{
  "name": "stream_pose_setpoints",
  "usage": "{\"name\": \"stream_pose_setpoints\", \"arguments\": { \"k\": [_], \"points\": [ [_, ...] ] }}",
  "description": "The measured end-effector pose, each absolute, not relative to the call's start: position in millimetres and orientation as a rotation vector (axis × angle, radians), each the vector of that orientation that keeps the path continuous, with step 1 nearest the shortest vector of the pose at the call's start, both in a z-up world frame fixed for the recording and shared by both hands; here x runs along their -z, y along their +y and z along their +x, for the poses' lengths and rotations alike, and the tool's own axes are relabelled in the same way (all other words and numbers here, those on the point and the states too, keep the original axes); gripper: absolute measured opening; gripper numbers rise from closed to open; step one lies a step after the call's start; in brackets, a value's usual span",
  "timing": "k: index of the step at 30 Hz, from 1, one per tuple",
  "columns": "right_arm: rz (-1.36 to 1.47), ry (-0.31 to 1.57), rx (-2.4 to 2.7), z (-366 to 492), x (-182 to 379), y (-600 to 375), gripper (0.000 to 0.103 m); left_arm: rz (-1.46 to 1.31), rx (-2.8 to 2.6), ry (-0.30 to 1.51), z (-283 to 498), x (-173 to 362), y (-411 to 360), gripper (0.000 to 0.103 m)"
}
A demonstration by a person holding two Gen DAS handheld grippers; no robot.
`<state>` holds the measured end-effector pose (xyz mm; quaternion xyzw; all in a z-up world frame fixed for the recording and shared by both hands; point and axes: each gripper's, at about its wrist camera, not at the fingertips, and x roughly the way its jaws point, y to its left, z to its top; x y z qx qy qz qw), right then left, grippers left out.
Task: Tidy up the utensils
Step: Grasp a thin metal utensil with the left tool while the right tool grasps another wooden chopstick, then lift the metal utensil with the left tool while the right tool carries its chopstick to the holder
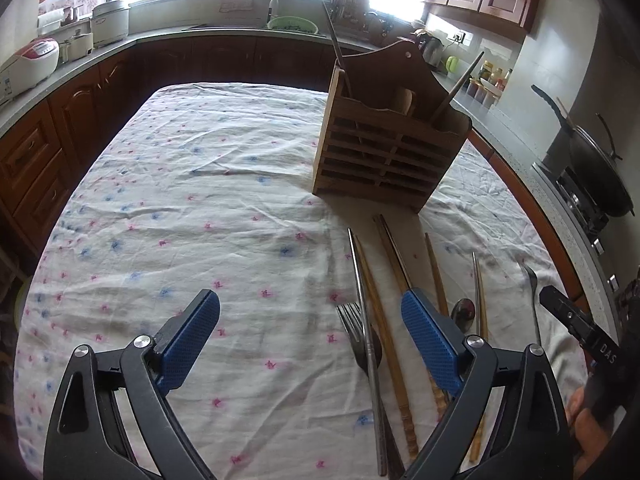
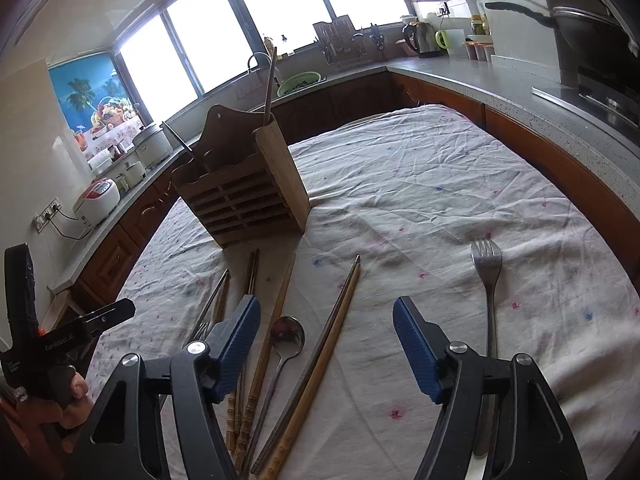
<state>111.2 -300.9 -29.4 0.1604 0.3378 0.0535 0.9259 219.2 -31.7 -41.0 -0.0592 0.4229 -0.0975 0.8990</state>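
The wooden holder [image 1: 384,152] hides the lower ends of the utensils standing in it. The picture's bottom edge cuts off the chopsticks [image 2: 280,432], and a right finger [image 2: 420,356] covers part of the fork's [image 2: 486,264] handle.

Right gripper [image 2: 326,344] fingers spread, empty, above spoon [image 2: 285,342], chopsticks [image 2: 316,364]; fork [image 2: 489,280] rightward.

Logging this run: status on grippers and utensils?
Left gripper and right gripper open, empty. Chopsticks, spoon, forks on tablecloth. Wooden holder unobstructed.
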Motion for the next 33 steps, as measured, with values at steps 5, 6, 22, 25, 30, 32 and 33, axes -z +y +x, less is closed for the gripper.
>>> {"name": "stream_pose_setpoints", "arguments": {
  "k": [5,6,22,25,30,32,33],
  "points": [
    [0.331,0.745,-0.113,133,38,-302,0.05,-0.101,0.258,0.952,245,56,-44,0.071],
    [0.332,0.753,-0.113,137,39,-302,0.048,-0.092,0.262,0.968,251,60,-47,0.07],
    [0.258,0.898,-0.085,219,70,-302,0.026,-0.043,0.358,1.099,296,94,-73,0.035],
    [0.237,0.932,-0.079,230,80,-299,0.018,-0.025,0.367,1.089,298,94,-78,0.033],
    [0.181,0.939,-0.075,237,81,-290,0.006,0.004,0.388,1.079,305,95,-88,0.015],
    [0.181,0.939,-0.082,238,80,-288,0.006,0.008,0.412,1.073,308,94,-92,0.007],
    [0.185,0.938,-0.085,238,80,-288,0.005,0.009,0.419,1.07,309,94,-93,0.006]
  ]
}}
